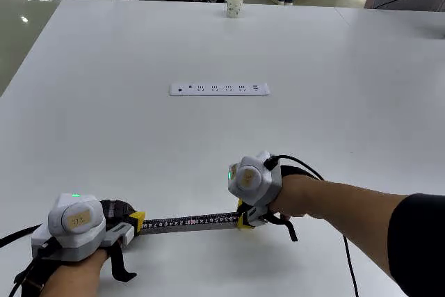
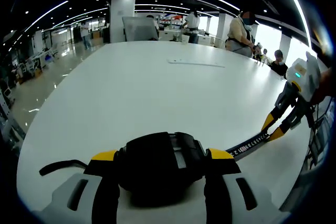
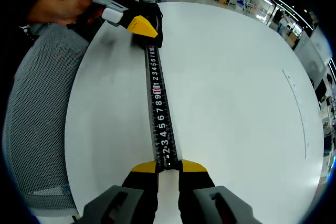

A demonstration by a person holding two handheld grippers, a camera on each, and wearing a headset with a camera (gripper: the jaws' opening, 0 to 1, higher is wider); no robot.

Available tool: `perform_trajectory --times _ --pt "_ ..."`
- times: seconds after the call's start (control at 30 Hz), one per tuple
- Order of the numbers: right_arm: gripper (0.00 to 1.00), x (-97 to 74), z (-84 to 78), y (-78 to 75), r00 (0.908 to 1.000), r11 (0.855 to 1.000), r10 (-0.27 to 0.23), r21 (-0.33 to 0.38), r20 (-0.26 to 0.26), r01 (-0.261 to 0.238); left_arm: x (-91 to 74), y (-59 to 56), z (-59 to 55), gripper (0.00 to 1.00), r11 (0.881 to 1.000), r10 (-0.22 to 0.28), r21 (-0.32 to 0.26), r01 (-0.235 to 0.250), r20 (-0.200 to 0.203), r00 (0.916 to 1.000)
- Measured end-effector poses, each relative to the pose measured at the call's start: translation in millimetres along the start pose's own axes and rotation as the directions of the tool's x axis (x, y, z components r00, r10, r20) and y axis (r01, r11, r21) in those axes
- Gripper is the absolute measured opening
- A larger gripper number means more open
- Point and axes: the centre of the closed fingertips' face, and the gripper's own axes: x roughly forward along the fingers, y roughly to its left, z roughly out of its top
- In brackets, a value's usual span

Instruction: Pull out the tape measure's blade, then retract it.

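Note:
A black tape measure case (image 2: 160,163) sits clamped between the yellow-tipped jaws of my left gripper (image 1: 128,222) near the table's front left. Its dark blade (image 1: 188,222) with white and red numbers runs flat along the table to the right. My right gripper (image 1: 243,222) is shut on the blade's free end (image 3: 166,164). In the right gripper view the blade (image 3: 157,106) stretches away to the case (image 3: 151,23) in the left gripper. In the left gripper view the right gripper (image 2: 275,128) holds the blade end (image 2: 251,142) at the right.
A white power strip (image 1: 219,89) lies mid-table. A paper cup (image 1: 235,3) stands at the far edge. A grey mesh chair (image 3: 37,114) sits by the near table edge. People stand beyond the table (image 1: 139,116).

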Motion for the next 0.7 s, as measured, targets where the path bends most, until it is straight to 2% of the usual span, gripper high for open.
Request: perform_trajectory --times 0.7 --pt "0.10 3.0 8.9 0.6 1.0000 1.000 0.006 -0.003 0.005 -0.006 0.3 0.6 0.2 0.61 1.000 -0.001 -0.002 0.001 -0.001 1.0000"
